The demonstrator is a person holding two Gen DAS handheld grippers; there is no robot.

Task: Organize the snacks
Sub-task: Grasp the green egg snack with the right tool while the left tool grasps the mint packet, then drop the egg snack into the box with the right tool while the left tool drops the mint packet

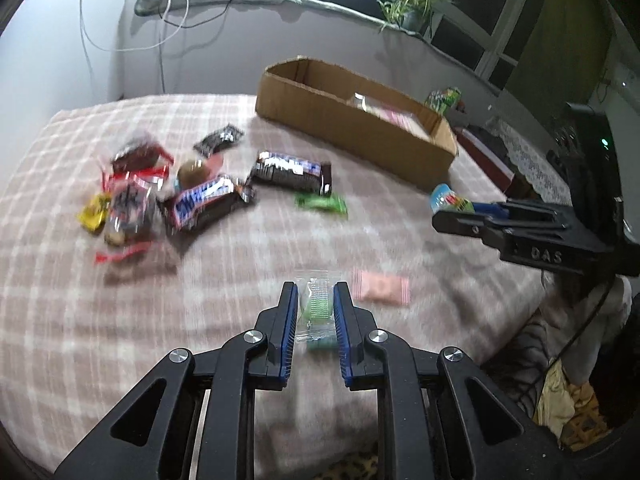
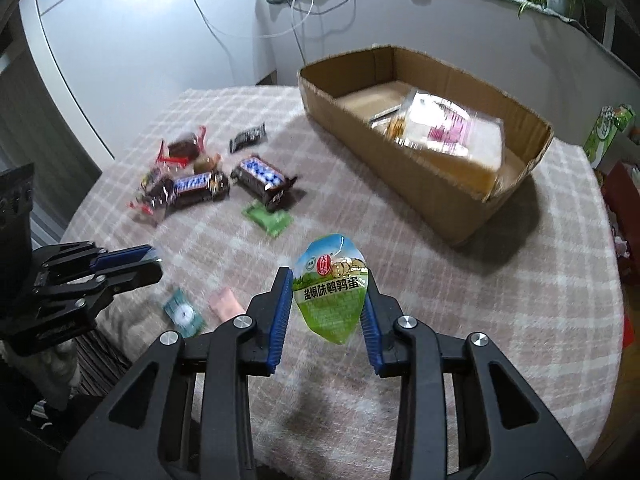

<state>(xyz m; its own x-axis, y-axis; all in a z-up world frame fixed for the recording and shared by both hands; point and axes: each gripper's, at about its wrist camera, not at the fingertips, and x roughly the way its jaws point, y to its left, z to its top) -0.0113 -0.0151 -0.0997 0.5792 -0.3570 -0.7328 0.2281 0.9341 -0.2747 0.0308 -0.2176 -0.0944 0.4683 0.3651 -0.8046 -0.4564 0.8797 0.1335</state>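
Both tongs are loaded: left gripper (image 1: 315,300) pinches a small clear green-striped candy sachet (image 1: 316,300), right gripper (image 2: 326,300) clamps a green teardrop-shaped quail-egg pouch (image 2: 331,286) — lifted off the plaid cloth (image 2: 440,300), presumably headed for the brown cardboard box (image 2: 432,184).

Black angular fingers (image 1: 288,312) with ribbed blue pads (silver screws).

The egg packet (image 2: 331,292) reads "盐焗味鹌鹑蛋"; the right gripper (image 1: 472,216) body bears "DAS".
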